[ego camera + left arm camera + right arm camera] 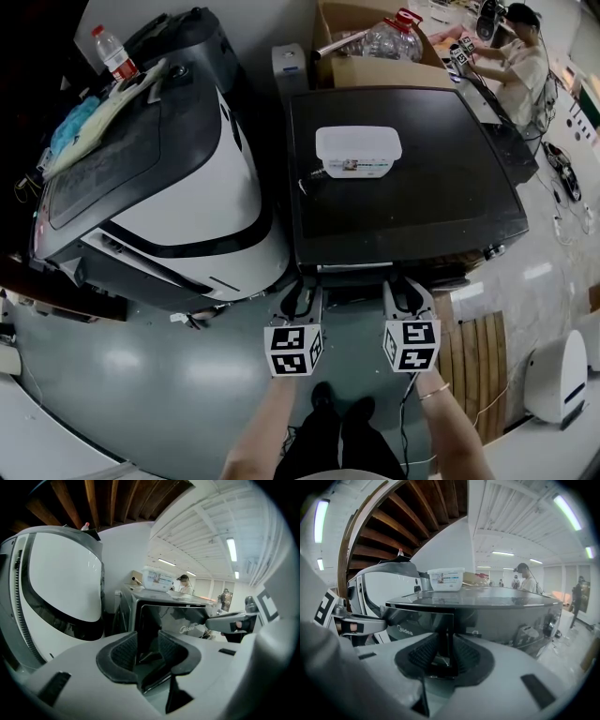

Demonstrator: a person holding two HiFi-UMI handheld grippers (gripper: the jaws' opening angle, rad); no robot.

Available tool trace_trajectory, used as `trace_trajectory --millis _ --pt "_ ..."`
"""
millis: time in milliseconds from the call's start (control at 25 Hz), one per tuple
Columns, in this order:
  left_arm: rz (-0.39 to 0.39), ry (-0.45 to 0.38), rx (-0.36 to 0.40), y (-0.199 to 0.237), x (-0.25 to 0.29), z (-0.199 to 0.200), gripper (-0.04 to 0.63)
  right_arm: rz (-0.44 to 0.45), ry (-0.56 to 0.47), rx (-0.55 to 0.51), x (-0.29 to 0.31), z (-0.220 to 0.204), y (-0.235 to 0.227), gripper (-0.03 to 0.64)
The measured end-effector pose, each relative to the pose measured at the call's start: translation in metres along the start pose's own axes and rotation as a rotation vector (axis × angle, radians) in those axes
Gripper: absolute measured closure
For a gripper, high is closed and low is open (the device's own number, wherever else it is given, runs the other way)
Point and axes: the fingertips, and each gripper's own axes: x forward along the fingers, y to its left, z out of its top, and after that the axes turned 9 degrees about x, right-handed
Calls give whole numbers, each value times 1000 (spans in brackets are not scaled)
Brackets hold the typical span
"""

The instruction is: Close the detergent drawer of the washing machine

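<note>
Grey floor (pixel 141 375) lies below; at the near front of the washing machine (pixel 403 187), the left tongs (pixel 302 292) and the right tongs (pixel 410 291) both stand released, just before the pulled-out detergent drawer (pixel 354 268).

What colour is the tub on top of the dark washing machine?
The plastic tub is white, with a side label; best seen in the head view.
</note>
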Motion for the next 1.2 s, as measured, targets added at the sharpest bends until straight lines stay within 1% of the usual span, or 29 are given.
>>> trace_trajectory --millis 160,320,640,920,1200 --pt "2 38 18 -1 7 -6 460 -3 -3 15 2 1 -1 508" --pt "28 25 -3 1 5 -4 460 3 9 33 4 2 0 509" --pt "18 38 -11 4 12 -2 460 -8 7 43 11 5 -2 509" --pt "14 34 -8 4 14 -1 460 -13 -2 50 12 6 -2 508" --pt "26 26 -22 8 6 2 465 1 0 62 6 8 -1 508"
